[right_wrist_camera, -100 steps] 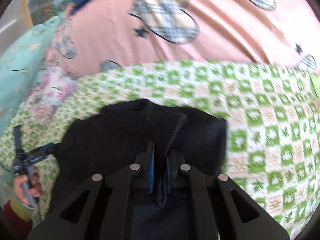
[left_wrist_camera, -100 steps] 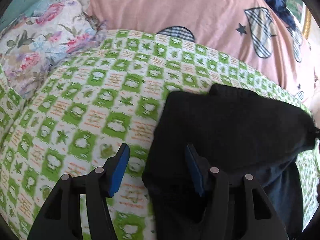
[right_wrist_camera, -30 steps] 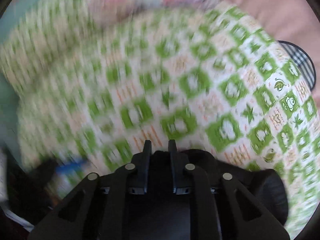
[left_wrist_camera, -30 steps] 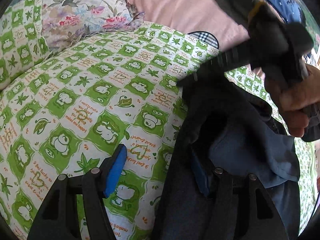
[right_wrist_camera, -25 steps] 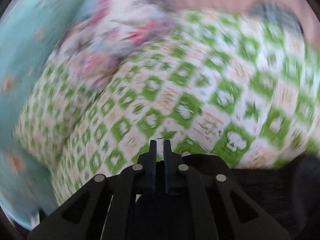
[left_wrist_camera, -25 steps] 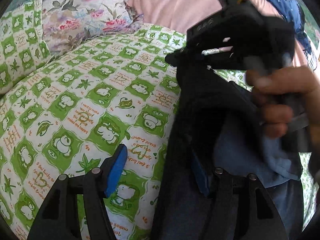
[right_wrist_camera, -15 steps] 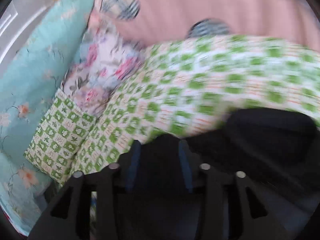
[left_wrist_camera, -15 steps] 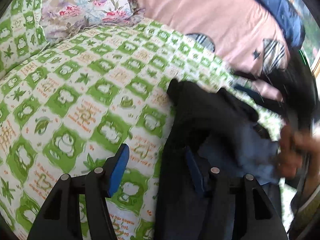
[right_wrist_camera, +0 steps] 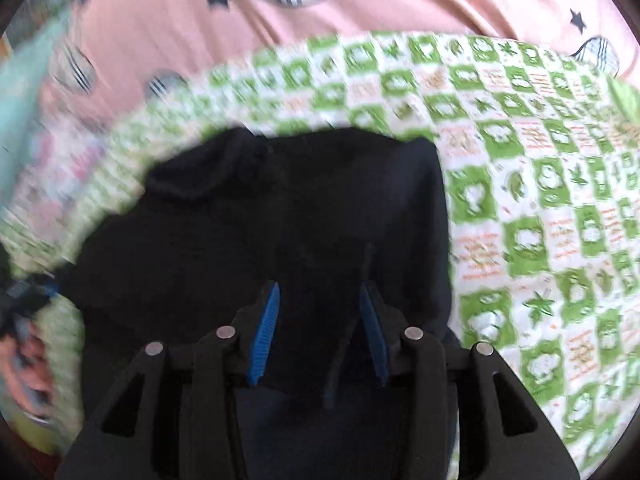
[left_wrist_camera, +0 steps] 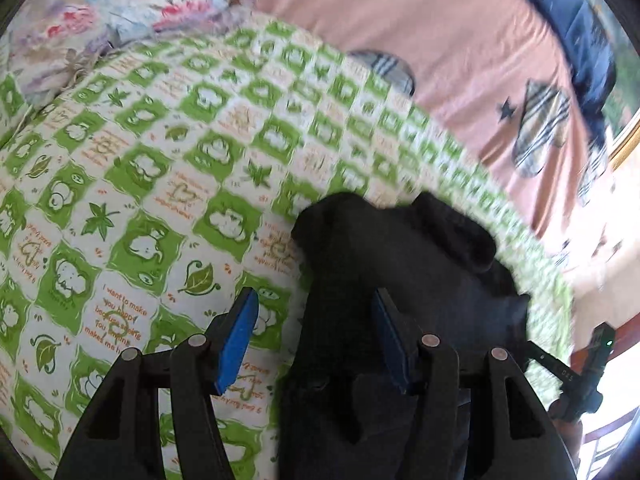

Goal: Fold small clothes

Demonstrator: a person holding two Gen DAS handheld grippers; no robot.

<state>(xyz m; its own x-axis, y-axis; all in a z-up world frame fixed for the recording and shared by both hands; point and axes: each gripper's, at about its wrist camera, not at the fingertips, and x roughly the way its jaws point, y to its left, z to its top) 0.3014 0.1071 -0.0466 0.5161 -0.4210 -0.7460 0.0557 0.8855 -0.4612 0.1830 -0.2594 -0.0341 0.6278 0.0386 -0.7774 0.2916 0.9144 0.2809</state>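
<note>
While the dark garment [right_wrist_camera: 296, 216] is lying folded on the green-checked blanket [left_wrist_camera: 132, 184], the left gripper [left_wrist_camera: 314, 320] and right gripper [right_wrist_camera: 318, 304] are hovering wide open and empty, likely seeking its next edge.

At lower centre the left gripper [left_wrist_camera: 316, 332] stands wide open, its left blue pad over the green checked cover [left_wrist_camera: 132, 184] and its right pad over the black garment [left_wrist_camera: 400, 280], with pink bedding [left_wrist_camera: 420, 28] across the top.

Dark garment [right_wrist_camera: 296, 208] on the green-checked blanket [right_wrist_camera: 540, 200].
I see it folded over, lying flat and slightly rumpled at its far edge, near the blanket's pink-sheet side.
</note>
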